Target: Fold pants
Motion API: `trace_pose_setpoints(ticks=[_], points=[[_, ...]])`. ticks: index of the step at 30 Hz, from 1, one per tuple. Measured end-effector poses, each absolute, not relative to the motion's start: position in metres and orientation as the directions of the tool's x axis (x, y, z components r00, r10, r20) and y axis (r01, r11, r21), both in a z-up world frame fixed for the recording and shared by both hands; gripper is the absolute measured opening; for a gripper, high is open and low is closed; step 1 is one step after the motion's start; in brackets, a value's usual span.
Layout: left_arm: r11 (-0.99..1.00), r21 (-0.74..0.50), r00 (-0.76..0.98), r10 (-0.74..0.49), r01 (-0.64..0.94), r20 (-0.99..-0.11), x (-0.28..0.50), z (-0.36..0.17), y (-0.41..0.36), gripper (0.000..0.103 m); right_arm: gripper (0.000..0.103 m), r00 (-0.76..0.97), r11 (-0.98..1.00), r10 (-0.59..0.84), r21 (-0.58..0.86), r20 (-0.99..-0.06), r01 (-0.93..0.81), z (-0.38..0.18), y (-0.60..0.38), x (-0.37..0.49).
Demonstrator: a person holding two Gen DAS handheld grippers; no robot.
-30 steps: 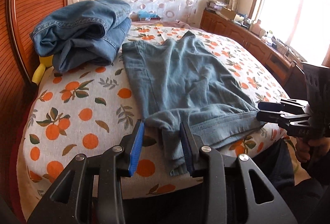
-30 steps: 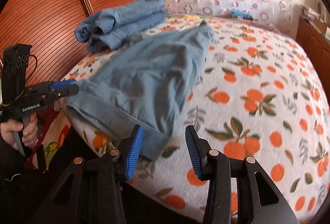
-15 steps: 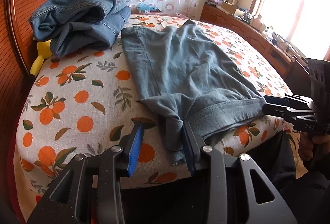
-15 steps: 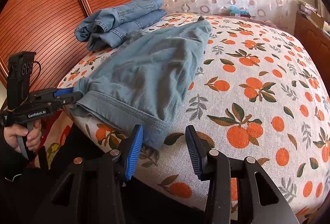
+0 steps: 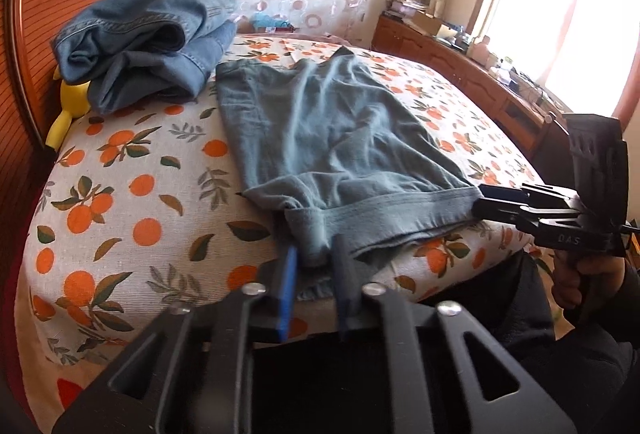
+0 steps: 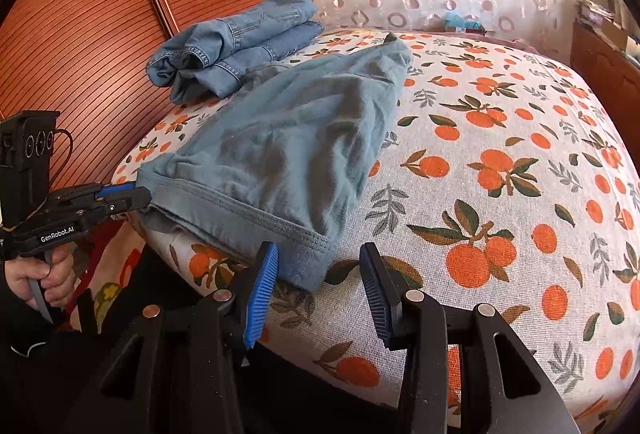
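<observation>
While the left gripper (image 5: 314, 266) closes on the pants' (image 5: 332, 138) near corner at bottom centre, the right gripper (image 6: 318, 290) stands half open and empty, the other corner just left of its gap.

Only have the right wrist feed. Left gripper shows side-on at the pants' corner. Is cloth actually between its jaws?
Observer: Yes. In the left wrist view a bunched waistband corner of the pants hangs between the left gripper pads, and the jaws are closing on it.
Operator: Anything near the jeans I can't see?
Observer: A yellow toy is tucked under the jeans, on the headboard side.
Operator: What's off-frame to my right?
Observer: A bright window above the long wooden sideboard.
</observation>
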State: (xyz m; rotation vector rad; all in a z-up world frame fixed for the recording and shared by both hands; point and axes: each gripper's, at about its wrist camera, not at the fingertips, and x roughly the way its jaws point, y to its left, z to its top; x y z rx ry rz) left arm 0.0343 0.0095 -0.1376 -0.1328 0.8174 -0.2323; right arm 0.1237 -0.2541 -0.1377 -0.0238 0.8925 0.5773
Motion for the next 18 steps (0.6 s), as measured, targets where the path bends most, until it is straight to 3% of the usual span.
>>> trace_pose_setpoints(ticks=[6, 14, 18], points=[[0.954, -0.228, 0.677, -0.3, 0.197, -0.672, 0.026, -0.118, 0.005, 0.006, 0.044, 0.489, 0.845, 0.469, 0.213, -0.735, -0.49, -0.138, -0.255, 0.122], [0.971, -0.208, 0.595, -0.238, 0.119, -0.768, 0.029, -0.142, 0.011, 0.006, 0.044, 0.493, 0.845, 0.477, 0.227, -0.727, -0.484, -0.139, -0.258, 0.121], [0.971, -0.202, 0.608, -0.235, 0.125, -0.758, 0.029, -0.138, 0.009, 0.025, 0.044, 0.491, 0.845, 0.477, 0.226, -0.729, -0.485, -0.139, -0.258, 0.122]])
